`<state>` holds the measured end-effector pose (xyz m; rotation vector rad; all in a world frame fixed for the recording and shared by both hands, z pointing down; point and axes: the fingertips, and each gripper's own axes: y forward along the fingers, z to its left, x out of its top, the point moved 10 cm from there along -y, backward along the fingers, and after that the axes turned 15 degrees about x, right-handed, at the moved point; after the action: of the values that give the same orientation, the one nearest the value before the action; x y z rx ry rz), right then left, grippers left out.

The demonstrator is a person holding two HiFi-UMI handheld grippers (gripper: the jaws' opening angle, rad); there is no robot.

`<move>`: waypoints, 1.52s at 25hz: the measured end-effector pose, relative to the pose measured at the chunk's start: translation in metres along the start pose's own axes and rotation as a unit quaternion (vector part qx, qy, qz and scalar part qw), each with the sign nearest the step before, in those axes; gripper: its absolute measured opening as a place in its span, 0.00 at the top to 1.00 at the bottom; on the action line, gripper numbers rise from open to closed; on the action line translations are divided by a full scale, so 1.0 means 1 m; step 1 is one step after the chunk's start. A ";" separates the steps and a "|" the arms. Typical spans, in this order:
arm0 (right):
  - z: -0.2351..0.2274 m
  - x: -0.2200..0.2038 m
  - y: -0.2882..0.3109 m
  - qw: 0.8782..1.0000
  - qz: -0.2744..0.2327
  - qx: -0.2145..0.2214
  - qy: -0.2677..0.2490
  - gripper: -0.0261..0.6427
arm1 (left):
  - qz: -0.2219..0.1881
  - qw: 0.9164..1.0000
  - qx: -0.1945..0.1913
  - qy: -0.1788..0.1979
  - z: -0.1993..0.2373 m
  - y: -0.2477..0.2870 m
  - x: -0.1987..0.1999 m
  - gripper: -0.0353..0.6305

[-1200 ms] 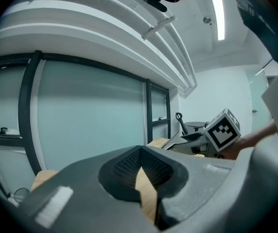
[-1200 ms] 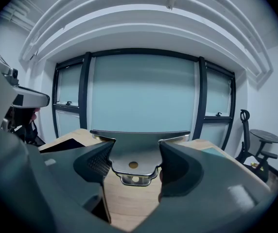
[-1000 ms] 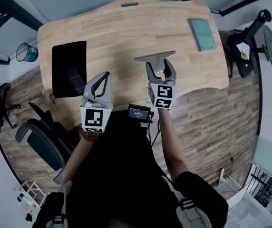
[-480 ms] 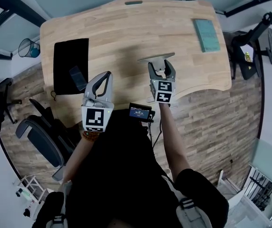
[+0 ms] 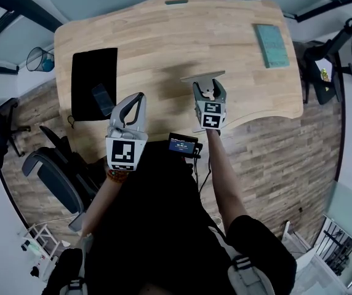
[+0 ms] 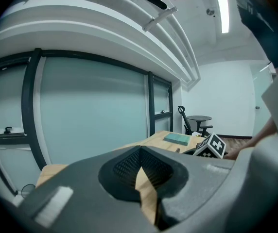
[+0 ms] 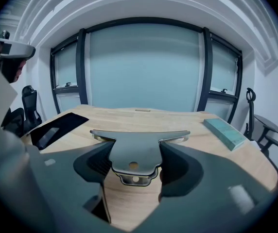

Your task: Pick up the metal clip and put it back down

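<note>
- Metal clip (image 7: 135, 147): a broad flat plate with a narrower handle tab. The tab is clamped between the jaws of the right gripper (image 5: 209, 92), and the plate is pointed away from the person, over the middle of the counter (image 5: 164, 35).
- Height: the clip is judged to be held just clear of the wood, since a shadow is seen beneath the plate. Light contact cannot be ruled out.
- Left gripper (image 5: 131, 107): the jaws are brought together on nothing, near the front edge and well apart from the clip.
- Step in hand, as judged: setting down. The plate is best kept level and lowered until it is borne flat. Only then should the jaws be parted and the gripper drawn straight back, so that the clip is not dragged.
- Black mat (image 5: 88, 72) and teal book (image 5: 271, 45): both are well apart from the clip, one to each side, and no obstruction is expected.
</note>
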<state>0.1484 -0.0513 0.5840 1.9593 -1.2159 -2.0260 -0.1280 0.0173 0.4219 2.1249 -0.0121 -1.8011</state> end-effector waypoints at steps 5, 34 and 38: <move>-0.007 -0.019 0.011 1.000 0.025 -0.001 0.005 0.49 | 0.002 1.000 0.000 -0.001 -0.002 0.002 -0.001 0.95; -0.026 -0.088 0.042 0.991 0.114 0.004 0.070 0.49 | 0.009 1.000 -0.005 0.000 -0.009 0.001 -0.003 0.95; -0.028 -0.099 0.044 0.989 0.120 0.009 0.086 0.49 | 0.007 1.000 -0.003 0.000 -0.010 0.001 -0.003 0.95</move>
<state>0.1710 -0.0400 0.6935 1.8466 -1.3582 -1.7000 -0.1189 0.0196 0.4258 2.1164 -0.0202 -1.7907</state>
